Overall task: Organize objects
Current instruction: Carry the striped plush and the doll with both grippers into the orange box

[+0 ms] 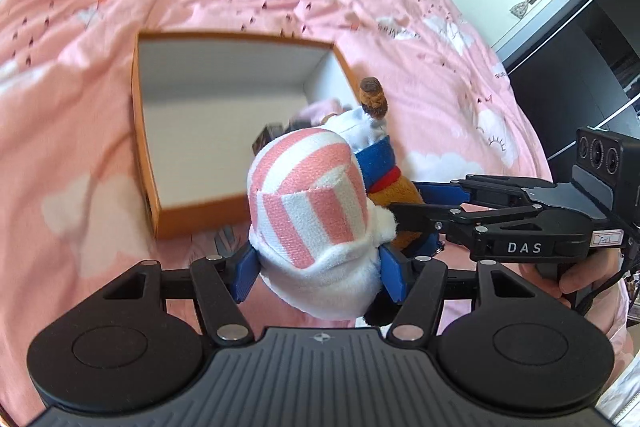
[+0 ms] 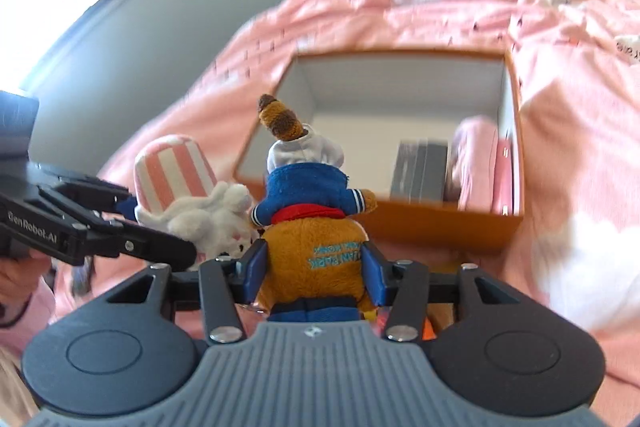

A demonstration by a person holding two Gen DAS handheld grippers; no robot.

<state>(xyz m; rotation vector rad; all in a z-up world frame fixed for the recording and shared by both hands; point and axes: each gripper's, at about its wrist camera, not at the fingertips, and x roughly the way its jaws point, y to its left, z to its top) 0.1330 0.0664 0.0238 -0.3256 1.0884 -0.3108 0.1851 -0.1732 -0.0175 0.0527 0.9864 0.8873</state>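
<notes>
Above the pink bed (image 1: 100,131), left gripper (image 1: 318,269) fingers clamped on a pink-and-white striped plush (image 1: 310,203), right gripper (image 2: 316,277) fingers clamped on a brown plush in a blue jacket (image 2: 314,223), both before the open orange box (image 2: 516,131).

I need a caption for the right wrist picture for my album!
Right gripper shut on a brown plush above the orange box, beside the striped plush.
</notes>
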